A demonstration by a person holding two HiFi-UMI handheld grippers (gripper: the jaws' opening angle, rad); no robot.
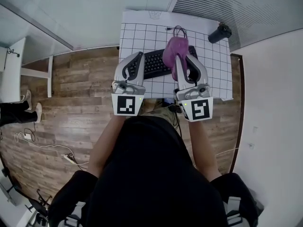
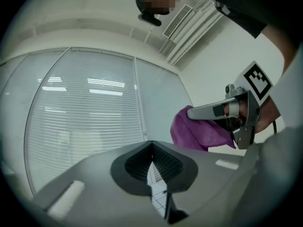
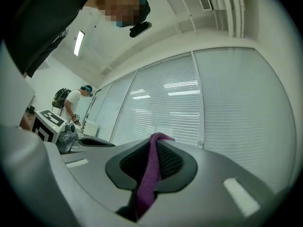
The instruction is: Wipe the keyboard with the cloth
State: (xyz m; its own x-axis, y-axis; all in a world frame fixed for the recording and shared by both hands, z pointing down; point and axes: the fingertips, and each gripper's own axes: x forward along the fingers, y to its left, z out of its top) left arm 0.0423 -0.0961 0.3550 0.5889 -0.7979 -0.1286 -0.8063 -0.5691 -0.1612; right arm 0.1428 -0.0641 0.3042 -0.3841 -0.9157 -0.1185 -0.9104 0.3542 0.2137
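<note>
- The left gripper has its jaws pressed together, the ribbed pads meeting with nothing caught between them.
- The right gripper is clamped on the purple cloth. A narrow fold of the cloth runs up between its pads and pokes out just past the tips.
- From the head view, the two grippers are side by side in front of the person, held out over the near part of the table, with their marker cubes towards the body.
- The rest of the cloth bunches and hangs below the right gripper's jaws. In the left gripper view it droops as a loose purple mass under that gripper.
- The black keyboard lies flat on the table's gridded white sheet, between the two grippers as seen from above. Its right end is hidden behind the cloth.
- The cloth seems to hang clear of the keys, though the steep top-down view makes this hard to judge.
- A thin dark cable loops on the sheet just beyond the keyboard.
- A dark cylindrical object sits at the far right corner of the table.
- Both gripper views look onto tall windows with white blinds.
</note>
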